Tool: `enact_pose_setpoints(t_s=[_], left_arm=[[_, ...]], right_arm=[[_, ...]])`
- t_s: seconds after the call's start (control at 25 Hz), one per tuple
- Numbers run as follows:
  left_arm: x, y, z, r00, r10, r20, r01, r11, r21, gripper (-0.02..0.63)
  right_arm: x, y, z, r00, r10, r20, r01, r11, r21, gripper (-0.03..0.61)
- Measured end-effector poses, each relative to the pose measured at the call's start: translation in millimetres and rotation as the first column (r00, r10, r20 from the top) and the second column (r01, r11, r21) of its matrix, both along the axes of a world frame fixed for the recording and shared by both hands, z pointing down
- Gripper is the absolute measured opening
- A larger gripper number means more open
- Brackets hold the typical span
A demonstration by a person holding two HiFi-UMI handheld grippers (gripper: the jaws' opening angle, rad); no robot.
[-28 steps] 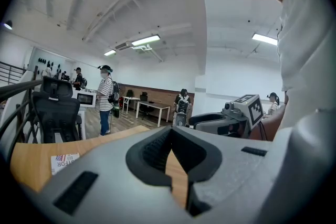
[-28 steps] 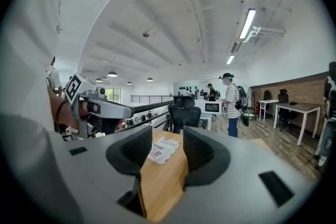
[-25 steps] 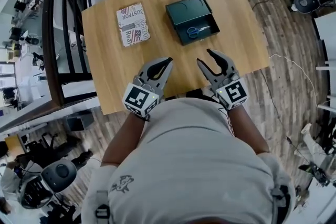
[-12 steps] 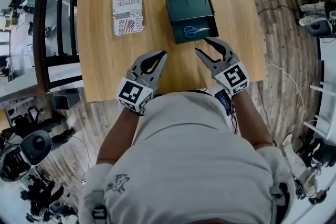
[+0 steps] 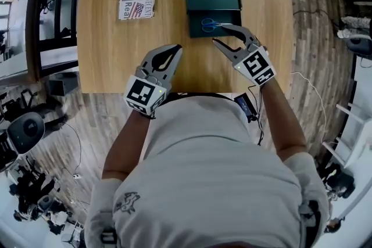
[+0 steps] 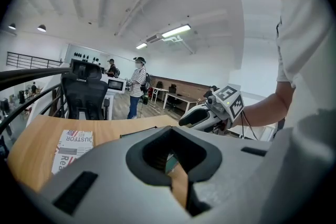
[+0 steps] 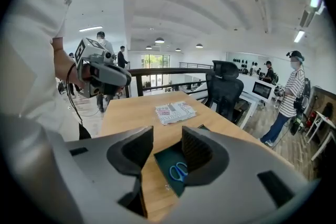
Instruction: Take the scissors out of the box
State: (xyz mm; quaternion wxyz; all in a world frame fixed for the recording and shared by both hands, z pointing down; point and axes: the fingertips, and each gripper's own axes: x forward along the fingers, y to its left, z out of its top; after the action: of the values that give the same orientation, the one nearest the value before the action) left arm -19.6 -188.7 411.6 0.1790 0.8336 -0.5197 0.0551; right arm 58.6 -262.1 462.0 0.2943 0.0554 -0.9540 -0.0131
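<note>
Reaching fwd from the torso, the R forearm [image 5: 278, 116] is stretched out over the near edge of the counter [image 5: 104, 38] and angled inward. The R tongs [image 5: 220, 33] are tipped downward at the near side of the box [image 5: 226, 15]. Their jaws are set wide apart and have just been closing a little; nothing is pressed btwn them. In the R gripper view the scissors [image 5: 210, 24] are framed in the gap, lying beyond the tips, untouched.

The scissors are laid flat in the box's near half, blue handles to the left in the head view, blades toward the R tongs. One R jaw tip is seen over the box's near-right part, just beside the blades; contact w/ the box cannot be told. The box is set open, w/ its lid half lying at the far side.

The L forearm [image 5: 129, 139] is held closer to the body. The L tongs [image 5: 176, 50] are pointed away from the person over bare counter, well apart from the box. Their jaws are brought together at the tips w/ nothing clamped. A booklet [image 5: 138, 2] is laid flat at the far left, apart from the box.
</note>
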Motion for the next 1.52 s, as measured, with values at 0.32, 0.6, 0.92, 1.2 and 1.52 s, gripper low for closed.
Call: enact_pose_setpoints(t_s=[0.32,0.6,0.92,1.2,1.52], left_arm=[[0.7,-6.1,28.8,0.998,-0.062,-0.014,0.061,0.997,-0.041,0.005],[-5.5,-13.6,55.5,0.995,-0.098,-0.005,0.097,0.993,-0.061,0.005],[-4.4,-22.9,84.8,0.993,-0.118,-0.018,0.116,0.988,-0.098,0.005],[-7.2,-37.9,104.5,0.993,-0.112,-0.021,0.109,0.987,-0.117,0.005],[-7.1,-40.3,120.4,0.993,-0.117,-0.022,0.112,0.983,-0.147,0.005]], right_arm=[[-2.5,-15.6,42.4,0.978,-0.147,-0.148,0.156,0.986,0.049,0.166],[-14.9,-28.0,93.1,0.932,-0.240,-0.272,0.259,0.965,0.038,0.144],[-13.9,-30.4,164.5,0.839,-0.348,-0.419,0.384,0.924,0.001,0.132],[-13.6,-37.3,218.3,0.771,-0.385,-0.507,0.432,0.901,-0.026,0.127],[-13.8,-37.6,253.1,0.712,-0.419,-0.563,0.483,0.875,-0.040,0.127]])
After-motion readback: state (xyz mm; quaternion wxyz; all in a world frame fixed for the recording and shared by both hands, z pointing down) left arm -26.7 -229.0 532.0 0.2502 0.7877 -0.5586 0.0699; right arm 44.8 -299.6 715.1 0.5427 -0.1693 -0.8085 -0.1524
